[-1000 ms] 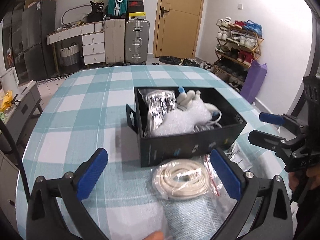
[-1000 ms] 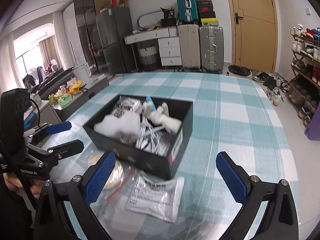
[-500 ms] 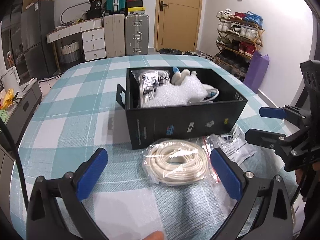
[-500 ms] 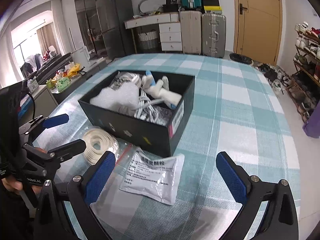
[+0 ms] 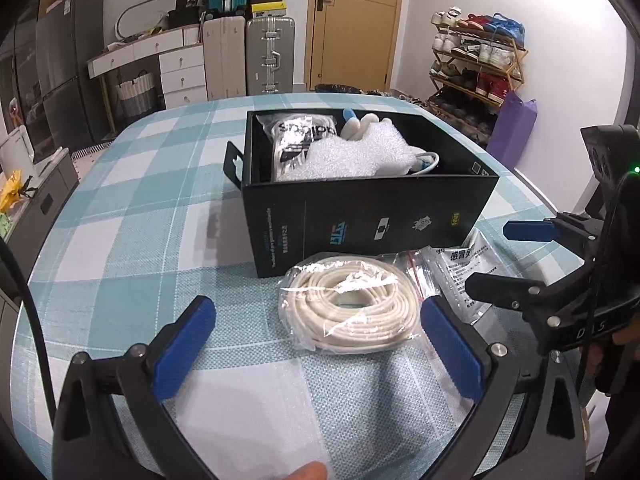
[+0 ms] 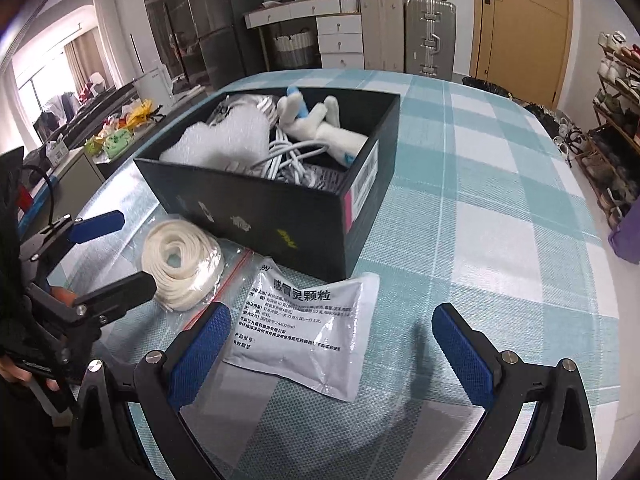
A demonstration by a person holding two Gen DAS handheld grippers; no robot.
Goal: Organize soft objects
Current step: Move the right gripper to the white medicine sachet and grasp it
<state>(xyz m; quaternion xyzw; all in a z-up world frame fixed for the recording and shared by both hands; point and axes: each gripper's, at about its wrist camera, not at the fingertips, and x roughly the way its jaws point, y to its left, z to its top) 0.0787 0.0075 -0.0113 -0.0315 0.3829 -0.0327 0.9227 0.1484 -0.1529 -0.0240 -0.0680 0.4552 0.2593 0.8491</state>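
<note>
Hovering low over the table (image 5: 120, 208), both grippers, left gripper (image 5: 316, 354) and right gripper (image 6: 332, 348), jaws wide apart.

I am counting one black box (image 5: 368, 216), one bagged rope coil (image 5: 352, 304), one white sachet (image 6: 308, 328), two suitcases (image 5: 248, 56).

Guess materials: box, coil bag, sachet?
Box: likely matte black printed cardboard, with thin folded walls. Coil bag: clear glossy plastic film, wrinkled and glinting, red zip strip. Sachet: white glossy pouch with printed text, plastic or foil laminate; can't tell which.
</note>
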